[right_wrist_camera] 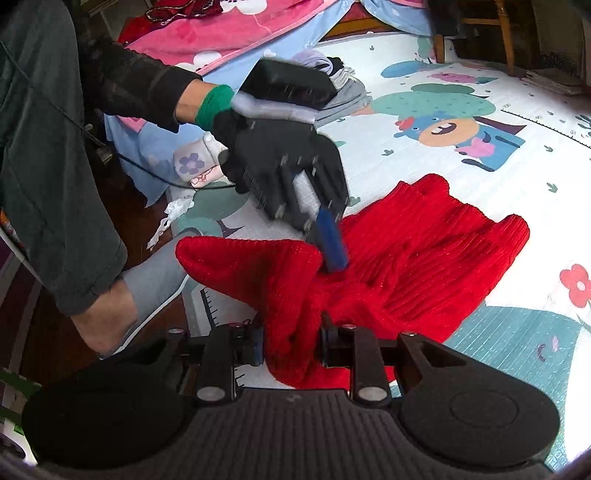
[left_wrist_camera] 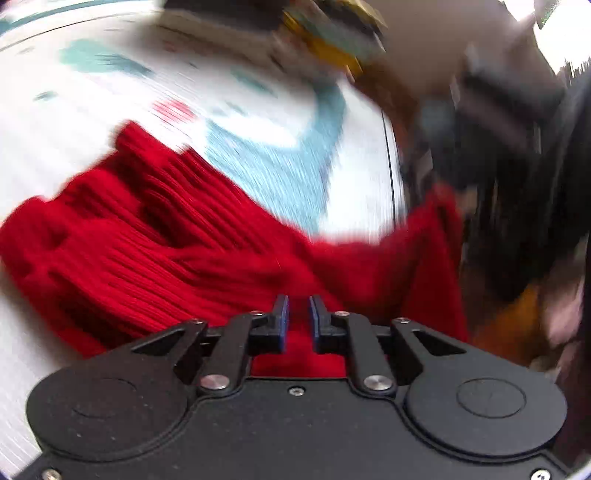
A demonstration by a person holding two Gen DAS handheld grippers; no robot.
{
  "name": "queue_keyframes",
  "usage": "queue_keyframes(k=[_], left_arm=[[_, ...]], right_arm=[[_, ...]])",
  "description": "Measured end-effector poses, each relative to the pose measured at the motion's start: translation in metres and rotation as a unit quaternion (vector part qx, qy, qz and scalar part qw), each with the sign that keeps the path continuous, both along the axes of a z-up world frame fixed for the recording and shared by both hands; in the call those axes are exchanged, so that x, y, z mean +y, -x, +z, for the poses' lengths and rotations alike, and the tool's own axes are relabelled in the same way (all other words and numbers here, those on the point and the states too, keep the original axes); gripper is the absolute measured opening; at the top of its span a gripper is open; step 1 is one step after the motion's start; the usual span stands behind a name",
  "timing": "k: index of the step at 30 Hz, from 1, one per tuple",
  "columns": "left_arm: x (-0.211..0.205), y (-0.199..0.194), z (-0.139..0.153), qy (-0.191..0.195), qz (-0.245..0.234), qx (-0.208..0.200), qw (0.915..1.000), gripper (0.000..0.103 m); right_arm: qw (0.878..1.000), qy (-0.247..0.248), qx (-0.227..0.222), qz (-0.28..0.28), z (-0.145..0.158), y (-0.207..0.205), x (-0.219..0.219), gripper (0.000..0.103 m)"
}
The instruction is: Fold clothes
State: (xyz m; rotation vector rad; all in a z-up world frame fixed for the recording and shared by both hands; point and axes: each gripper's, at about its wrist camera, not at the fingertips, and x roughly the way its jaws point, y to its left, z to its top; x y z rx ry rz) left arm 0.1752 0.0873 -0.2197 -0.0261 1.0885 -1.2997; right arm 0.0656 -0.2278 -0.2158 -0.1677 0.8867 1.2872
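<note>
Fingers of the right gripper [right_wrist_camera: 291, 345] are clenched on a thick bunched fold of the red ribbed knit garment [right_wrist_camera: 406, 266], and the blue-padded fingers of the left gripper [left_wrist_camera: 297, 314] stand nearly together with red cloth between them, so they appear to grasp its near edge too, though that view is blurred. In the right wrist view the left gripper [right_wrist_camera: 328, 254] comes in from the left, its tips pressed into the knit near the middle. The garment lies partly on the white cartoon-printed play mat [right_wrist_camera: 480, 92], rumpled and ridged toward the far right, with one flap lifted toward the near left. Judging from this, folding has barely got under way: no flat, squared layer shows, and the whole piece is left to smooth and fold over. Farther off, at the mat's far left, sits a small stack of grey and pale folded clothes [right_wrist_camera: 343, 88], beside pink and blue bedding [right_wrist_camera: 229, 33].
</note>
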Motion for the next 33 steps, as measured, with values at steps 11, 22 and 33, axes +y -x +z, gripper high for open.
queue_keyframes(k=[11,22,33], left_arm=[[0.032,0.029,0.014,-0.045,0.004,-0.075,0.9962,0.036],[0.033,0.173,0.017,-0.132,-0.16,-0.357,0.9108,0.08],[0.0,0.169,-0.021,-0.073,-0.234,-0.489,0.8371,0.075]], right_arm=[[0.999,-0.012,0.027,-0.029,-0.005,-0.011,-0.002,0.027],[0.99,-0.046,0.088,-0.102,-0.012,-0.039,-0.018,0.027],[0.99,-0.044,0.093,-0.096,-0.009,-0.042,-0.021,0.027]])
